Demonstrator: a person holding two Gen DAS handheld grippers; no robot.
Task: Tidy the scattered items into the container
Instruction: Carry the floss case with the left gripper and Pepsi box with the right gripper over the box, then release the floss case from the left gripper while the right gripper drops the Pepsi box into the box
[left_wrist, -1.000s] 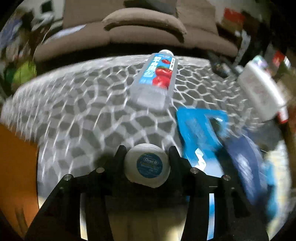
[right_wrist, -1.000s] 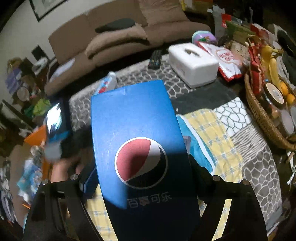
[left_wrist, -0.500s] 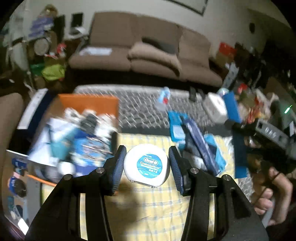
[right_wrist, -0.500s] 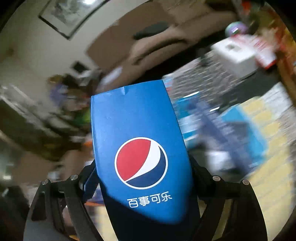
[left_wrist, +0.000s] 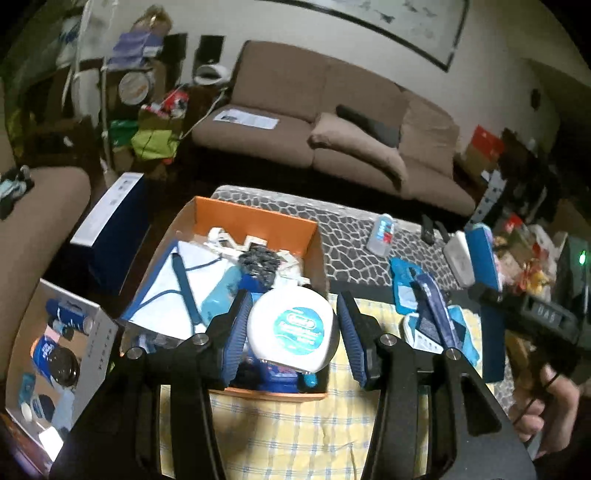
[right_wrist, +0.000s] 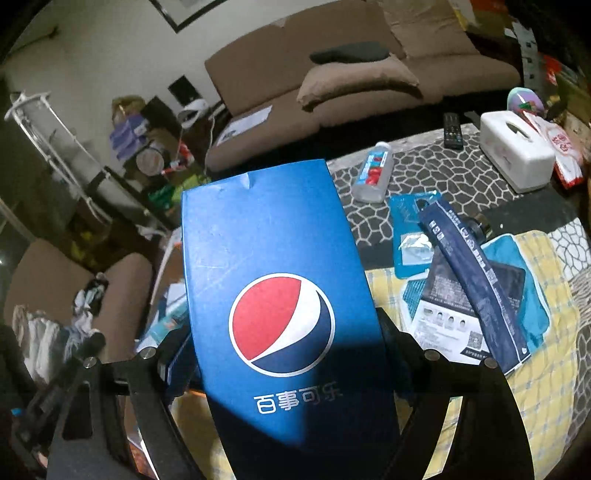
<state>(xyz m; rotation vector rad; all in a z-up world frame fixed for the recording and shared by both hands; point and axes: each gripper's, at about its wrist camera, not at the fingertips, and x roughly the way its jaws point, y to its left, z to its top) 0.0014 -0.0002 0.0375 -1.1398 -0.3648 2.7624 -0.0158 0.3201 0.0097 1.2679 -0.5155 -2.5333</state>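
We see a round white glossy plastic floss case (left_wrist: 293, 328) w/ teal label, between ribbed blue rubbery pads (left_wrist: 238, 334) on matt black plastic arms. The tall blue Pepsi carton (right_wrist: 275, 295) looks like smooth, semi-gloss cardboard. The orange box (left_wrist: 255, 223) is matt card; the yellow checked cloth (left_wrist: 295, 435) is soft, woven, creased. The brown sofa (left_wrist: 325, 122) is matt fabric.

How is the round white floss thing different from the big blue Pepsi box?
The floss is round and white with a teal label; the Pepsi box is flat-sided and blue with a red, white and blue logo. The floss fits between the left gripper fingers with room around it in view; the box spreads the right gripper wide and fills much of its view. Both are held in grippers.
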